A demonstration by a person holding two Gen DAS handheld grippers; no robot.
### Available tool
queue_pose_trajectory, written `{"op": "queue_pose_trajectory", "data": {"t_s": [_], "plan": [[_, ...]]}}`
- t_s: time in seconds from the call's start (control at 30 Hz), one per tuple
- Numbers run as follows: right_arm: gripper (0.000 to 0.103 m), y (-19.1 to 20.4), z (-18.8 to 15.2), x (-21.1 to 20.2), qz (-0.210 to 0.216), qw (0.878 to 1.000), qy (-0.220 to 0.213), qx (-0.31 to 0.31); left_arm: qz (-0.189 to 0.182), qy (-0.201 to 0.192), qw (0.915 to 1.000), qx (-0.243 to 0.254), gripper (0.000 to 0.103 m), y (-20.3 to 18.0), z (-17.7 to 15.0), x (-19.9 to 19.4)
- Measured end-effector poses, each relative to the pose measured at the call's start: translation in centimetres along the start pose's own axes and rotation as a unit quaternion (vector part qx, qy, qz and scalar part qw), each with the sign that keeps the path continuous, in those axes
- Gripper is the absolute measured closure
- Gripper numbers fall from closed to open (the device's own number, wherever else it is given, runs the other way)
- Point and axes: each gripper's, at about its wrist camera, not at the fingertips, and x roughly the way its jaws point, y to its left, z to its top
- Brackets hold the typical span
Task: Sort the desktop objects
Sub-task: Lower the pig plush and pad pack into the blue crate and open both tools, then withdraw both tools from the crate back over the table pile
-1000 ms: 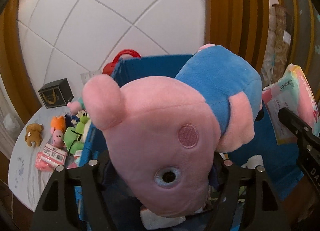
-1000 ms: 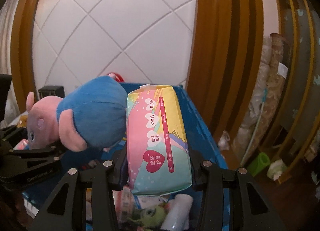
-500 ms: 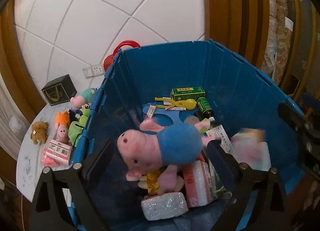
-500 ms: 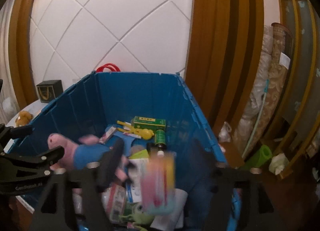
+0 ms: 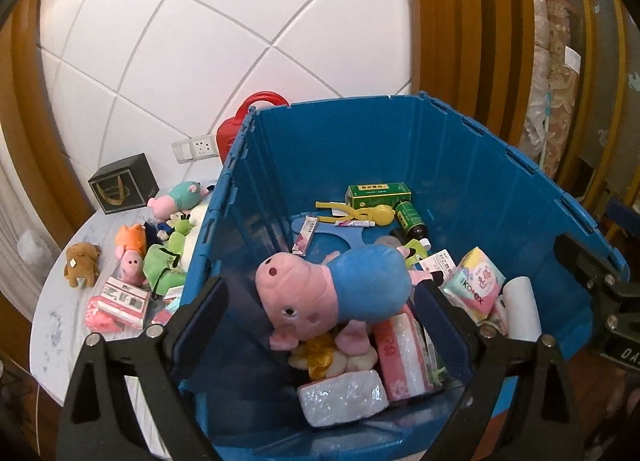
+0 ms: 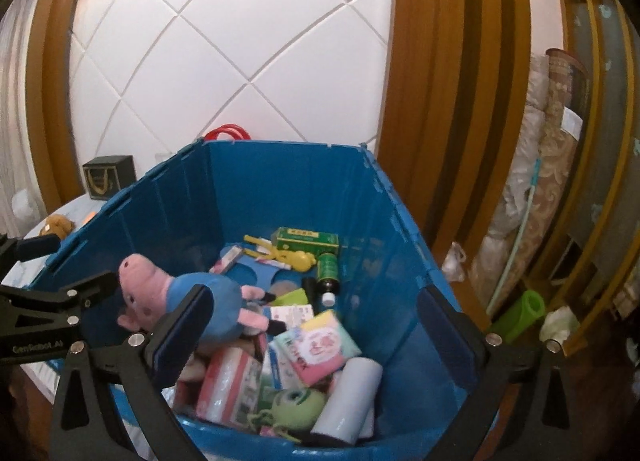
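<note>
A pink pig plush in a blue shirt (image 5: 340, 285) lies on the pile inside the blue crate (image 5: 360, 149). Just right of it rests a pastel pad packet (image 5: 474, 285). My left gripper (image 5: 322, 293) hangs above the crate, open, its fingers apart from the pig below. My right gripper (image 6: 316, 301) has its jaws opening wide, with nothing between them. Under it the packet (image 6: 320, 345) lies in the crate (image 6: 280, 181) beside the pig (image 6: 192, 297). The left gripper's finger (image 6: 60, 301) shows at the right wrist view's left edge.
The crate also holds a green box (image 5: 378, 193), a dark bottle (image 5: 410, 217), a yellow toy and wrapped packets. Left of it, a white table (image 5: 52, 325) carries several plush toys, pink packets (image 5: 120, 301) and a black box (image 5: 120, 189). Rolled carpets (image 6: 540, 181) stand right.
Both grippers opened. The pig fell from the left gripper and the pad packet from the right one, and both now lie in the crate.
</note>
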Motion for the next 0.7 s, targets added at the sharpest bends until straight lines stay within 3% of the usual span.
{"op": "queue_pose_trajectory", "data": {"t_s": [0.17,0.43,0.7], "plan": [[0.0,0.9,-0.5,-0.1,0.006,1.0,0.004,-0.005,-0.015,-0.001,0.9999,0.001,0.008,0.3,-0.7,-0.7],[0.0,2.2,-0.4,-0.1,0.013,1.0,0.006,-0.004,-0.008,-0.008,0.9999,0.001,0.008,1.6,-1.6,-1.8],[0.0,7.2,1.0,-1.1,0.034,0.999,-0.016,-0.023,0.019,-0.028,0.9992,-0.024,0.008,7.4,-2.3,-3.4]]}}
